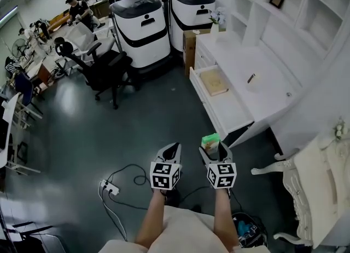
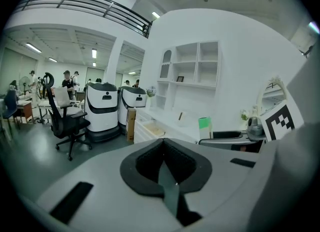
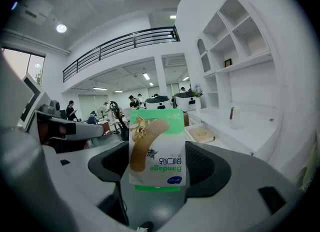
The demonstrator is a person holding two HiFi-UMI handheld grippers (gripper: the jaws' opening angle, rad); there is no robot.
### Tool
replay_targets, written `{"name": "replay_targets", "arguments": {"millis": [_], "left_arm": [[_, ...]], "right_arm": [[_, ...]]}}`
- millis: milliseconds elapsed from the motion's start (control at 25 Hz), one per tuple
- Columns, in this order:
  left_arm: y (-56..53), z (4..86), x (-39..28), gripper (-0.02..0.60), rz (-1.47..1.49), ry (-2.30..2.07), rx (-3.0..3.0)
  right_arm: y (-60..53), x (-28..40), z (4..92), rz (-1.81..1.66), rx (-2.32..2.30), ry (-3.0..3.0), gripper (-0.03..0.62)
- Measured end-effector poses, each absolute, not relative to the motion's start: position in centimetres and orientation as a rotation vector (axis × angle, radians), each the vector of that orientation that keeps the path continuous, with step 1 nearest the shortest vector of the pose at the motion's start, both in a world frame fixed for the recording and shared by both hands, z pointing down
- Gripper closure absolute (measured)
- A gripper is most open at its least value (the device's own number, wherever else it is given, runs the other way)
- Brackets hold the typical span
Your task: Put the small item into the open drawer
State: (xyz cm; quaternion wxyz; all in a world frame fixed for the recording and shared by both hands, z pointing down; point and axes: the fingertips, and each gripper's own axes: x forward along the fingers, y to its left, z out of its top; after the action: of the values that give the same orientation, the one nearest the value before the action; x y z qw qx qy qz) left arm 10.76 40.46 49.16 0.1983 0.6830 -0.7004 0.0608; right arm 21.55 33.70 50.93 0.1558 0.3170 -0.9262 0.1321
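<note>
Your right gripper (image 1: 215, 153) clamped small green-and-white cardboard bandage box (image 3: 156, 146) upright; open white drawer (image 1: 233, 110) lay ahead, slightly right, nearer that gripper; left gripper (image 1: 171, 149) jaws together, nothing between.

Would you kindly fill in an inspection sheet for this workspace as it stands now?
Surface: white counter, mostly bare; dark floor below.
Job's things: bandage box held in right gripper; open drawer ahead, apart from it.
Clutter: tan flat item in the drawer; small object on the counter.
Grippers: right gripper shut on bandage box; left gripper shut, empty.
Cables: power strip and looping black cable on floor near the feet.
Surroundings: office chair, two white machines, people at desks.
</note>
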Motion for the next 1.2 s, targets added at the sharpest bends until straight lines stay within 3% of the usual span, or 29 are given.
{"name": "replay_targets", "arguments": {"millis": [1200], "left_arm": [[23.0,50.2,-9.1,0.565,0.143,-1.766,2.08]], "right_arm": [[17.6,4.8,50.6,0.427,1.185,-2.574,0.229]]}}
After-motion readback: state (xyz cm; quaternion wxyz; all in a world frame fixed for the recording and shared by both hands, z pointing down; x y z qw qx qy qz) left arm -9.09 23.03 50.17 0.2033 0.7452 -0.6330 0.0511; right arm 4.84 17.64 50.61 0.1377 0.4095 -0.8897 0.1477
